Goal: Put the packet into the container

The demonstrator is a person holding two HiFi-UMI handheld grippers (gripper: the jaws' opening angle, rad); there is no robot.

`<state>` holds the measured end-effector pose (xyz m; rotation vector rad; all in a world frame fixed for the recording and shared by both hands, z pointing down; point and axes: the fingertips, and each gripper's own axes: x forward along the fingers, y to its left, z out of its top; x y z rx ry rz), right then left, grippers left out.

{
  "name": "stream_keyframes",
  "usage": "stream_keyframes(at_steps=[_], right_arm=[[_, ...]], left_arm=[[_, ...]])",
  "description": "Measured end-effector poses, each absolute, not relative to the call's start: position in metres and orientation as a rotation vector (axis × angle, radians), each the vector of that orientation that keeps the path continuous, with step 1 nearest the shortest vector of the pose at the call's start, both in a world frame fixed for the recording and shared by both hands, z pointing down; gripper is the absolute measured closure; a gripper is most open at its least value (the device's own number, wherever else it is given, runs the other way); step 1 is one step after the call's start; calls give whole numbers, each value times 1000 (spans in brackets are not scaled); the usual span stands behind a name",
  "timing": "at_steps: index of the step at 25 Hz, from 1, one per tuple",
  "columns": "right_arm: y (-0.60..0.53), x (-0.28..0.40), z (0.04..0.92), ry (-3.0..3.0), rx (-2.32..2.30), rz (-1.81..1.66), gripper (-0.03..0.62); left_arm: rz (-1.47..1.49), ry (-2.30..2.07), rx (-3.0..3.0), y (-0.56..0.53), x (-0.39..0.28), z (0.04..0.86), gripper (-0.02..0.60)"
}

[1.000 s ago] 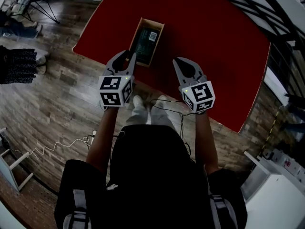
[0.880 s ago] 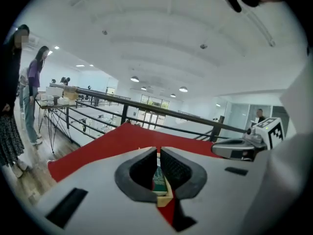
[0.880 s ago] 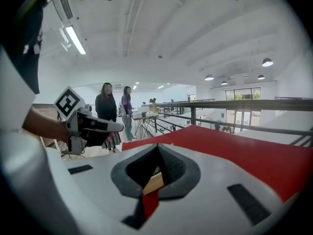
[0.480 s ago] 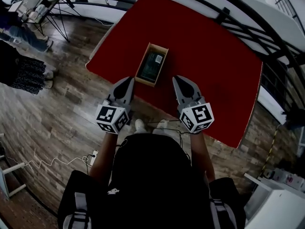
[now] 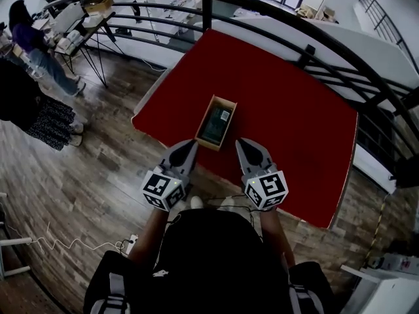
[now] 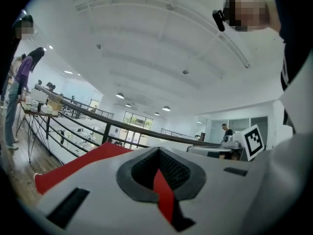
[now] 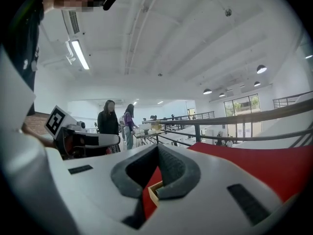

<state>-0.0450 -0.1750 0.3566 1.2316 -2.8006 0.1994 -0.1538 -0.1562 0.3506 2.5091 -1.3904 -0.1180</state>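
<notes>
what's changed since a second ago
The left tongs closed on nothing, and both they and the right tongs drew slightly back from the open brown cardboard box. The dark green packet stays inside the box on the red table; the right tongs stay shut.

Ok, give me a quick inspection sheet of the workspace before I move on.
Surface: red table, bare apart from the box.
Job's things: dark green packet lies inside the open brown cardboard box.
Clutter: nothing seen.
Grippers: left gripper and right gripper both shut, empty, held short of the box.
Cables: thin white cable on the wood floor, left.
Surroundings: black railing behind the table; people standing far left.
</notes>
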Motion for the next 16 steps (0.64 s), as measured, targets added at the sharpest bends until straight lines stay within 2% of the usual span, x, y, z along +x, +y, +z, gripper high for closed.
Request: stream_keyframes(at_steps=[16], right_arm=[[-167, -39, 351, -2801, 1260, 212, 574]], left_arm=[[-109, -1291, 2546, -145, -137, 344, 574]])
